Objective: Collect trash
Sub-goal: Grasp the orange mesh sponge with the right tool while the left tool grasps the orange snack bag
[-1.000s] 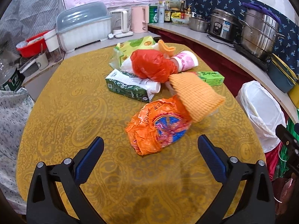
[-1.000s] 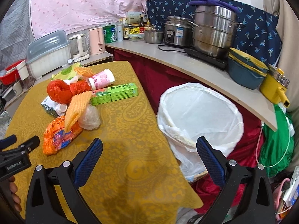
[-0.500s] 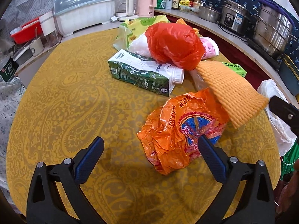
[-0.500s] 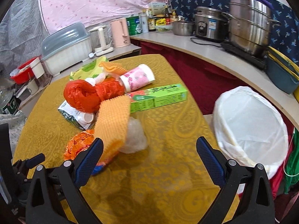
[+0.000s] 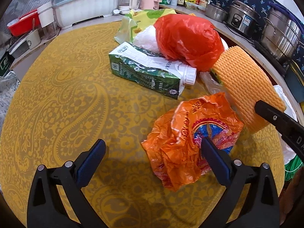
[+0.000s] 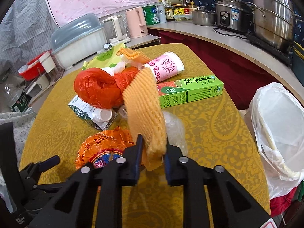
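- Your right gripper (image 6: 152, 150) is pinching the near end of the foam net (image 6: 144, 102) – its jaws are pressed onto the foam, and the rest of the net leans up over the pile, so it looks half lifted.
- The net lies across the orange wrapper (image 5: 190, 138) and a clear bag (image 6: 174, 129); I think a straight lift will free it without dragging them.
- Your left gripper (image 5: 152, 159) is spread wide and holds nothing; one finger already sits against the wrapper, the other over bare cloth – probably the next thing to take.
- Behind are the red bag (image 5: 188, 38), the green carton (image 5: 144, 72), the pink cup (image 6: 165, 66) and the green box (image 6: 190, 91), all touching in one heap.
- The lined bin (image 6: 279, 125) stands just beside the table (image 6: 218, 133) edge, on your right. The cloth between the net and that edge is bare, so the way to the bin is open.
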The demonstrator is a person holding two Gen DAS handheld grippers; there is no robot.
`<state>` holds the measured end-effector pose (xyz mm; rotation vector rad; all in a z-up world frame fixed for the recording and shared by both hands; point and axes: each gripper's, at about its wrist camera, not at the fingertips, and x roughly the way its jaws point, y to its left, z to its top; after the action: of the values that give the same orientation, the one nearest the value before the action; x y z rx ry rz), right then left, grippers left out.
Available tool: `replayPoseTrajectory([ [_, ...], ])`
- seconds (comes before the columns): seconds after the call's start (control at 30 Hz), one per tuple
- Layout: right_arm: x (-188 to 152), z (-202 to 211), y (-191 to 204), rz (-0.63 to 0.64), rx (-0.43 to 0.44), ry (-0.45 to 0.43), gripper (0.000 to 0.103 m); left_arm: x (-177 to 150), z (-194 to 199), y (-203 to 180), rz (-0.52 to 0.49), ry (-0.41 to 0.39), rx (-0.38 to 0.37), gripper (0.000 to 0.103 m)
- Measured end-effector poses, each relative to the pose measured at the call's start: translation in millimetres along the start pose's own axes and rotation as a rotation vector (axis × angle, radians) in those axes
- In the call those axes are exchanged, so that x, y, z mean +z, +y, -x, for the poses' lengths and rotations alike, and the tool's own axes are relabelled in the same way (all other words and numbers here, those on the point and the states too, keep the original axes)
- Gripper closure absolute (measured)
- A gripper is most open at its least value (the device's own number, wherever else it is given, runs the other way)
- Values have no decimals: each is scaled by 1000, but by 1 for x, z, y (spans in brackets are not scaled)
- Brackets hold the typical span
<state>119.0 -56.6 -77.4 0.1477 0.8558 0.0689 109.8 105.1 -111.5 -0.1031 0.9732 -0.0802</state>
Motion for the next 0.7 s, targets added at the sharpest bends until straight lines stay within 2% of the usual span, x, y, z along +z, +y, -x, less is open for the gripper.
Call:
replayPoseTrajectory([
  [0.27, 10, 32, -14, -36, 21, -99, 91, 1, -14, -18, -20, 21, -29, 8],
  [0.37, 15, 45, -21, -51, 26, -133, 91, 1, -16, -24, -28, 16, -21, 16],
  [0.7, 17, 72, -46, -112, 9, -193, 91, -1, 3, -38, -61, -22, -14, 76],
])
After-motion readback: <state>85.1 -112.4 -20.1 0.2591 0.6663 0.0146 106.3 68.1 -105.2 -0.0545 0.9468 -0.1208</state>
